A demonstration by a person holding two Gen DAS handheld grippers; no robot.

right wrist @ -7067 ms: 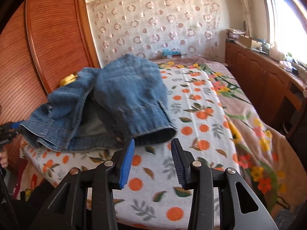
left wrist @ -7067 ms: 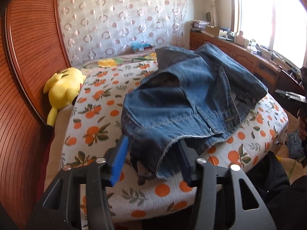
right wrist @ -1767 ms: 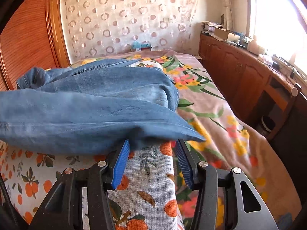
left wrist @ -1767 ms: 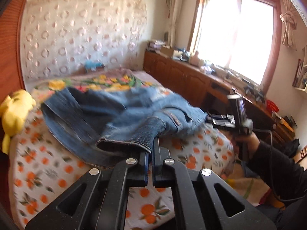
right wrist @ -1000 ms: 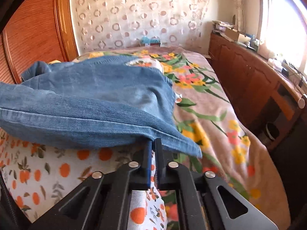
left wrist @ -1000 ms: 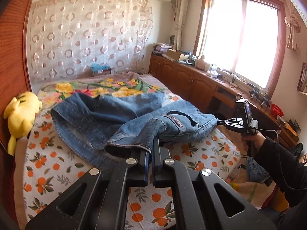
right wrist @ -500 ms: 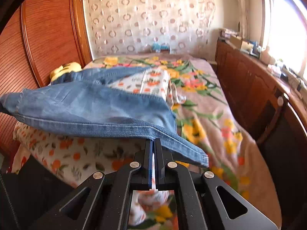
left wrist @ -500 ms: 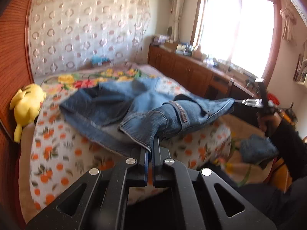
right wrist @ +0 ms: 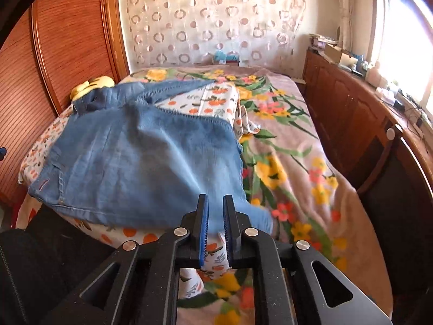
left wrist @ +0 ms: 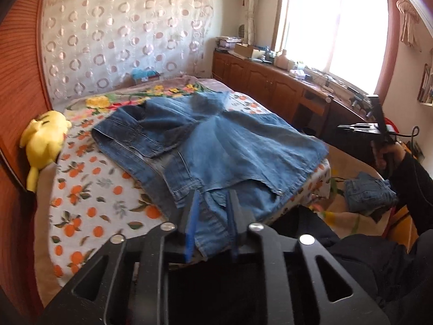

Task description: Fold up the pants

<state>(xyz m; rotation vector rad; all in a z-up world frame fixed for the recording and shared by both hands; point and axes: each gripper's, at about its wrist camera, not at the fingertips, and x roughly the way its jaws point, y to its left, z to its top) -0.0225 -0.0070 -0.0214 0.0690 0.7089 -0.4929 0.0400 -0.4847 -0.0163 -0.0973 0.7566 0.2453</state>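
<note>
Jeans [left wrist: 216, 146] lie spread across the near end of the bed [left wrist: 89, 205], hem over the near edge. L gripper [left wrist: 213, 216] has just been opening: jaws partly apart, denim hem between them, pads not pressing. R gripper [right wrist: 215, 224] at the near R corner of the jeans, jaws just parting to a narrow gap, denim edge loose between. Yellow plush toy [left wrist: 44, 140] at the bed's L edge.

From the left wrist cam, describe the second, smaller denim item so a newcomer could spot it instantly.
Start at the bed with the orange-print sheet, where the big spread jeans lie. Look past its right edge, lower down, below the person's hand holding the right gripper. The folded denim bundle sits there: small, compact and off the orange-print sheet, unlike the jeans spread flat.
</note>
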